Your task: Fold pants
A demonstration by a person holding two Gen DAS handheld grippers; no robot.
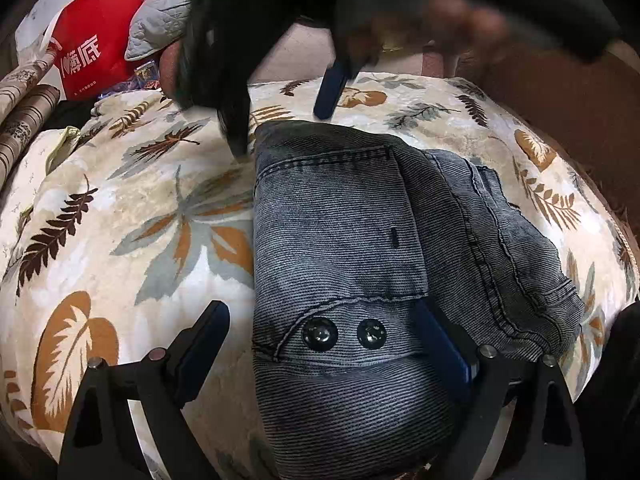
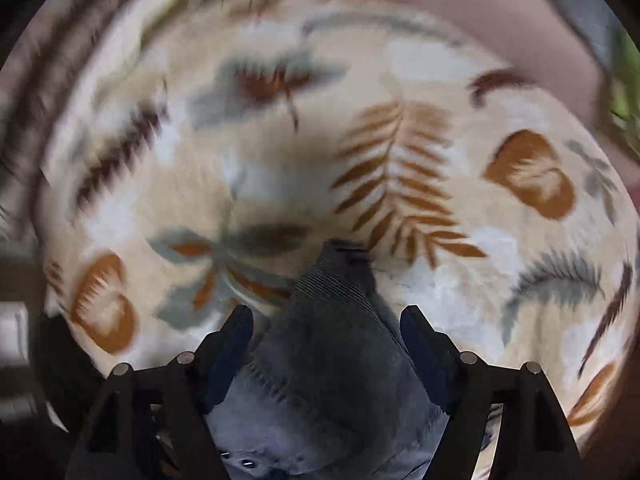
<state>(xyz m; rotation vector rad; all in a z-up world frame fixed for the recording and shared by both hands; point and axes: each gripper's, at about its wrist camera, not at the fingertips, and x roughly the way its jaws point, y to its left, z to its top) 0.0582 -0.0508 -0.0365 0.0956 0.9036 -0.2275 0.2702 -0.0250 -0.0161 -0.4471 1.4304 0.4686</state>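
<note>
Grey-blue denim pants (image 1: pixel 340 232) lie folded into a compact rectangle on a leaf-patterned blanket (image 1: pixel 140 220), waistband snaps toward me. My left gripper (image 1: pixel 320 308) is open and wide. Its left finger hangs over bare blanket, and its right finger (image 1: pixel 436 340) rests at the edge of the top fold. My right gripper (image 1: pixel 282 130), blurred, points down at the far left corner of the pants. In the right wrist view a peaked corner of the pants (image 2: pixel 332 320) rises between the right gripper's (image 2: pixel 328 312) open fingers, with a gap showing beside the left pad.
A red bag with white characters (image 1: pixel 92 48) and a grey quilted pillow (image 1: pixel 160 12) lie beyond the blanket at the far left. Rolled patterned fabric (image 1: pixel 24 112) sits at the left edge. A blurred hand (image 1: pixel 460 16) holds the right gripper. Brown floor (image 1: pixel 560 92) shows at the right.
</note>
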